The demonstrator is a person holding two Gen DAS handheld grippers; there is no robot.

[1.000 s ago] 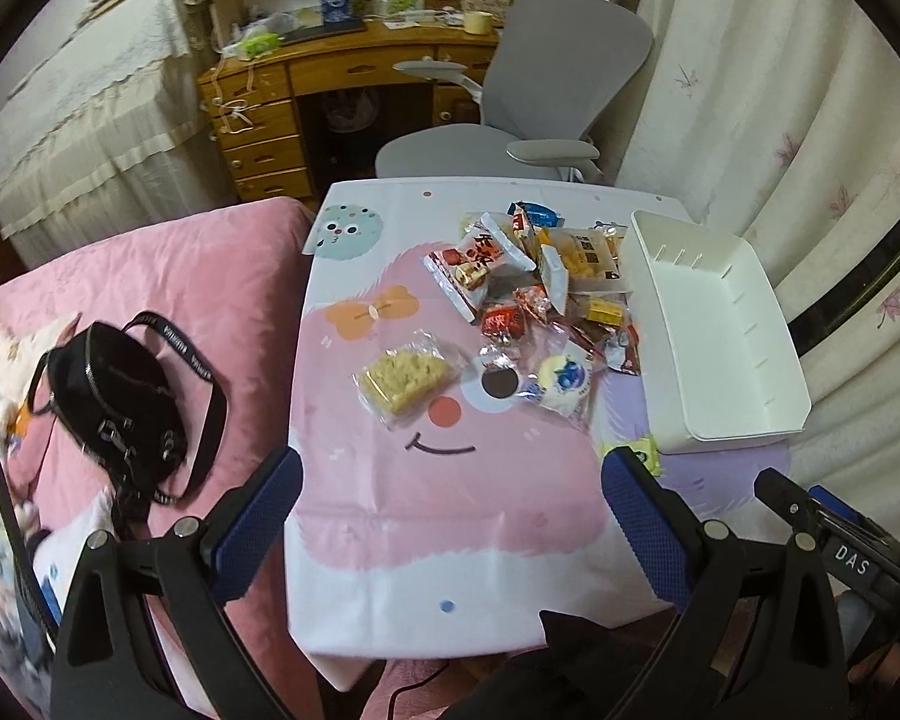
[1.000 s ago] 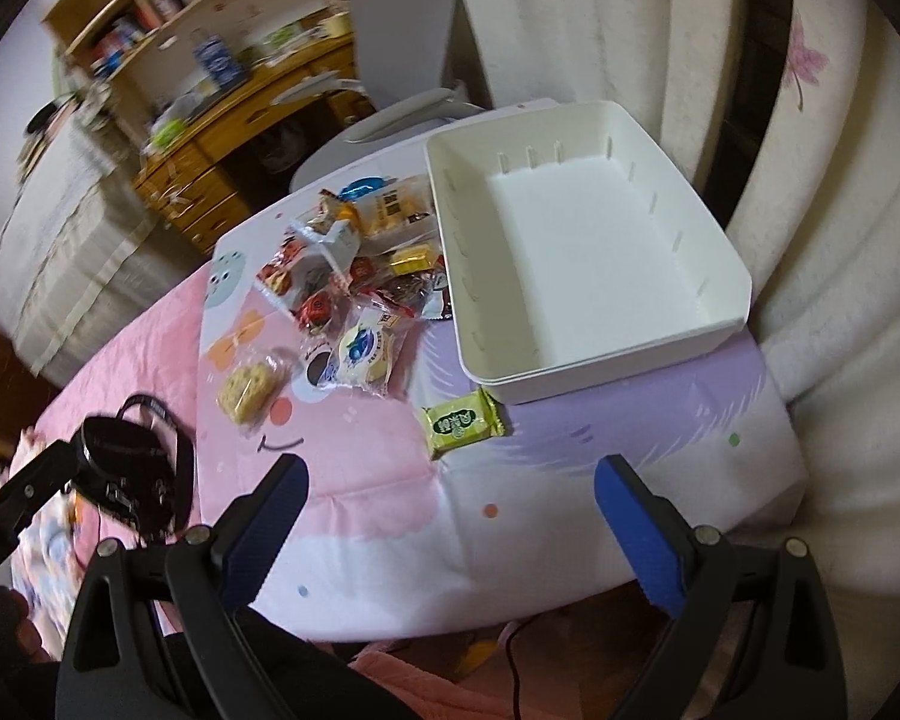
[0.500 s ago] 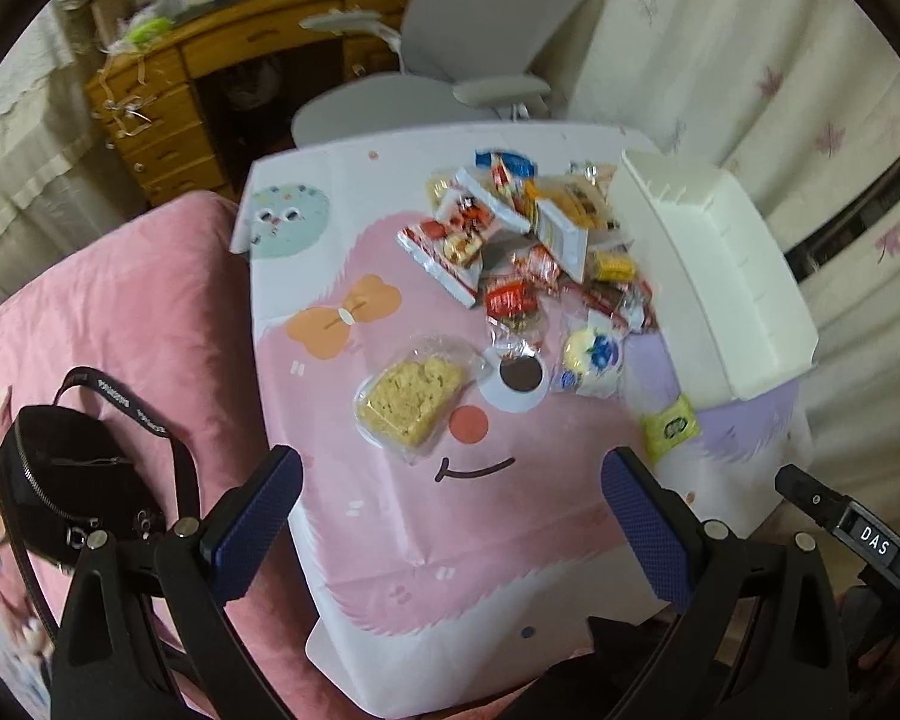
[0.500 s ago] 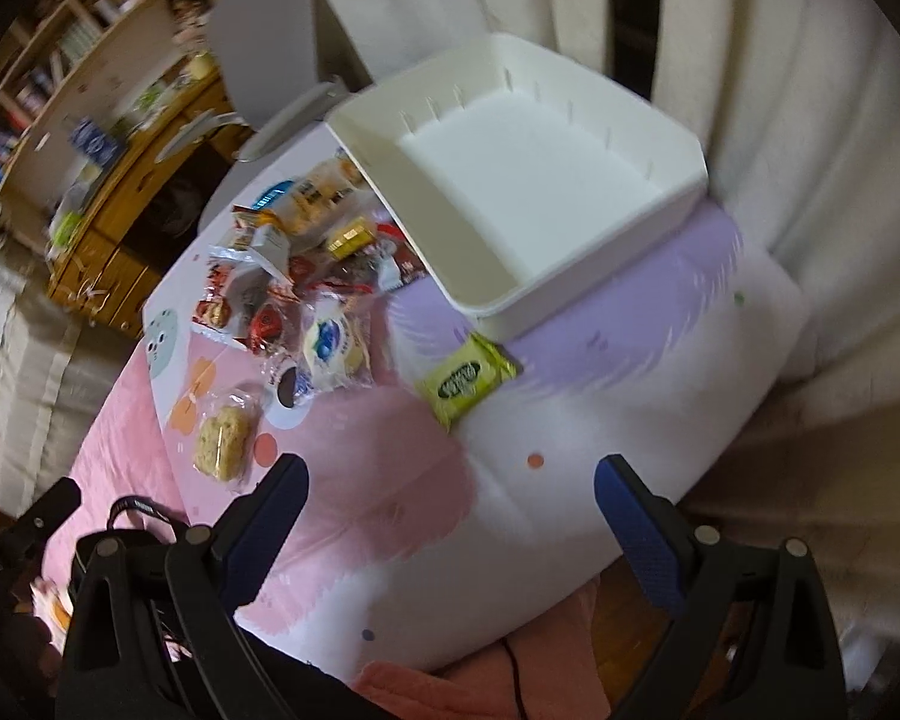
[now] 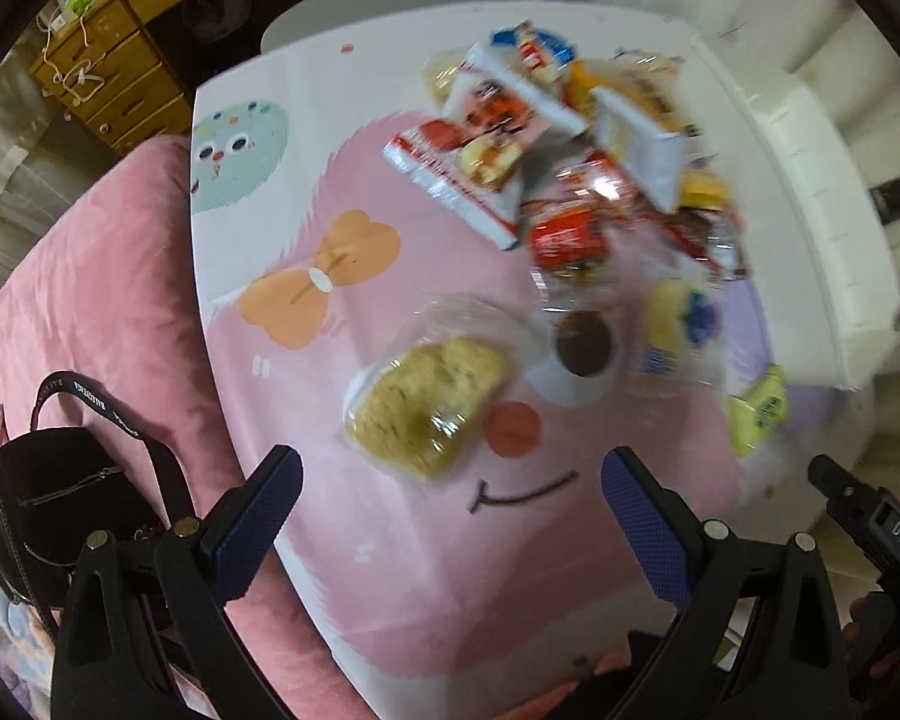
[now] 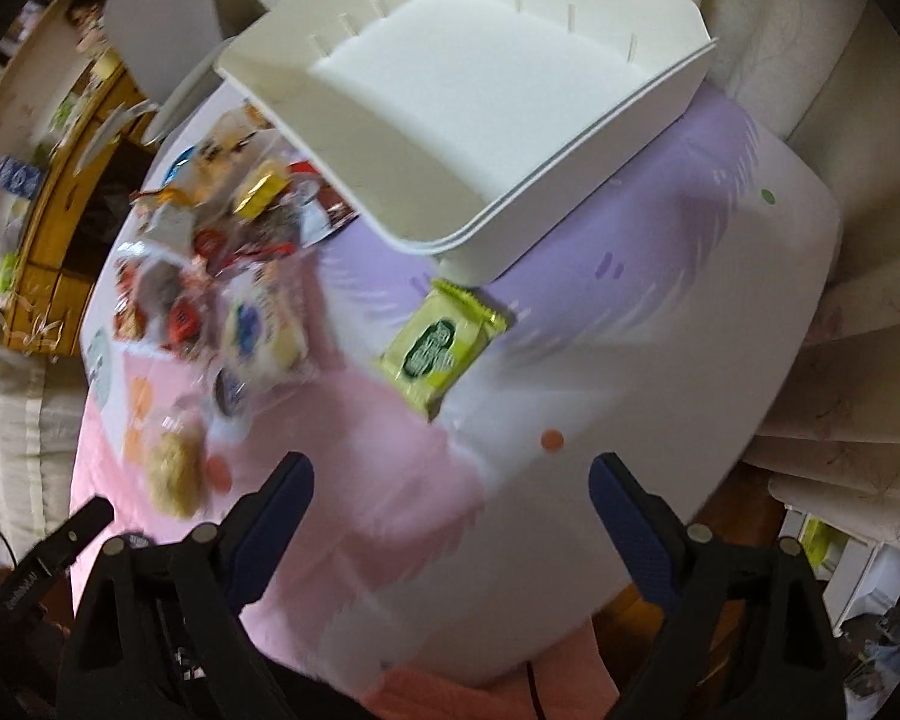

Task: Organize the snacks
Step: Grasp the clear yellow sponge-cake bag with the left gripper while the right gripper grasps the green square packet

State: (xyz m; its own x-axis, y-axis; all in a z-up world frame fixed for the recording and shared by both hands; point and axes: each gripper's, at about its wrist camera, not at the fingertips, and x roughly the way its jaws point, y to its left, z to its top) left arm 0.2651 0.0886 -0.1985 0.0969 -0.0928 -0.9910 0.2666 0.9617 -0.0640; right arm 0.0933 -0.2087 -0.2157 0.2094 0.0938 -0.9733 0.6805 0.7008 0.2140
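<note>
Pink cartoon cloth covers the table [image 5: 342,516], where both grippers hover above the near edge with nothing between their blue pads. The left gripper [image 5: 450,495] is spread wide, just short of a clear-wrapped yellow cake [image 5: 426,405] that lies on the cloth directly ahead of it. The right gripper [image 6: 450,492] is likewise spread wide, and a green wafer packet [image 6: 441,348] lies ahead of it, its far corner right at the near wall of the white bin [image 6: 660,90]. That bin sits on the far right part of the table with nothing inside it.

The snack pile [image 5: 576,144] is heaped at the far side of the table, just left of the bin: red-and-white packets, orange and yellow wrappers, and a yellow packet with a blue mark [image 5: 681,324] at its near edge. Much of the pile is motion-blurred, so labels cannot be read.

Left of the table, a black bag [image 5: 60,492] with a lettered strap rests on a pink bedcover [image 5: 90,276]. A wooden desk [image 5: 126,60] with drawers stands farther back, and pale curtains [image 6: 858,276] hang on the right.
</note>
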